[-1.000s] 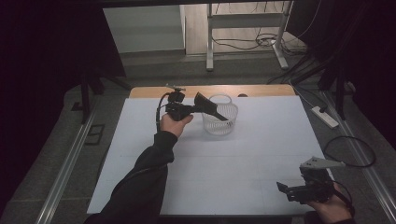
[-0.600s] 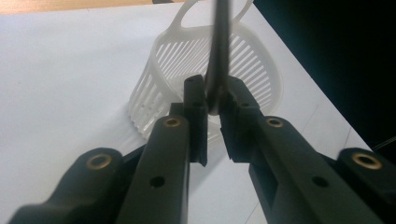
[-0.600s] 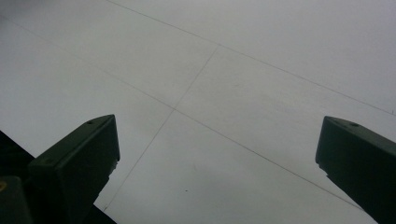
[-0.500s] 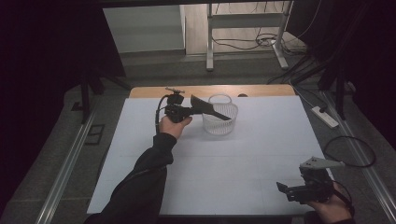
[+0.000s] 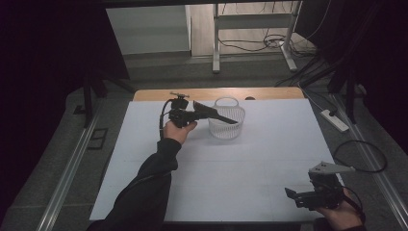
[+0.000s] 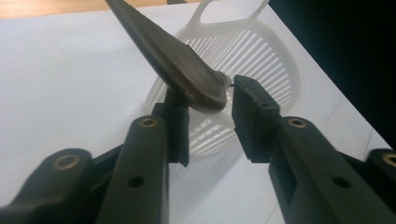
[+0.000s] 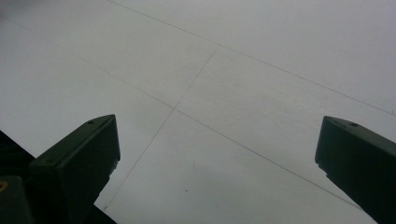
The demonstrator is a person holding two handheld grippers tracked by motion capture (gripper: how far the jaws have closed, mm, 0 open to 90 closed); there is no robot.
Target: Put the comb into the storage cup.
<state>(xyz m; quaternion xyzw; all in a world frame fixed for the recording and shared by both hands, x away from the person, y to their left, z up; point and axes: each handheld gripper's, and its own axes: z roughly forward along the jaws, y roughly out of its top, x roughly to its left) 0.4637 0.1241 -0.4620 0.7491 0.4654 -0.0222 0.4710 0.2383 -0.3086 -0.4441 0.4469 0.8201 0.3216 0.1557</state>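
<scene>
Upper centre of the high view, the left tongs [image 5: 226, 117] had just been opening, their pads slackened around a dark spatula [image 6: 175, 60] poking over the white slatted basket [image 5: 226, 126] on the bench [image 5: 240, 163]. Lower right, the right tongs [image 5: 291, 195] gaped apart, empty.

— What did the room look like?

— Dim, mostly. A white table top [image 5: 231, 168] filled the middle, with a strip of bare wood [image 5: 216, 93] along its far edge. Grey floor [image 5: 159, 62] ran behind it, where a metal frame [image 5: 250, 21] stood with dark cables [image 5: 262, 43] lying loose beneath.

— And the sides?

— Black curtains [image 5: 43, 57] hung left and right, metal rails [image 5: 72, 163] lay along the floor, and a white power strip [image 5: 333, 120] sat at the right.
</scene>
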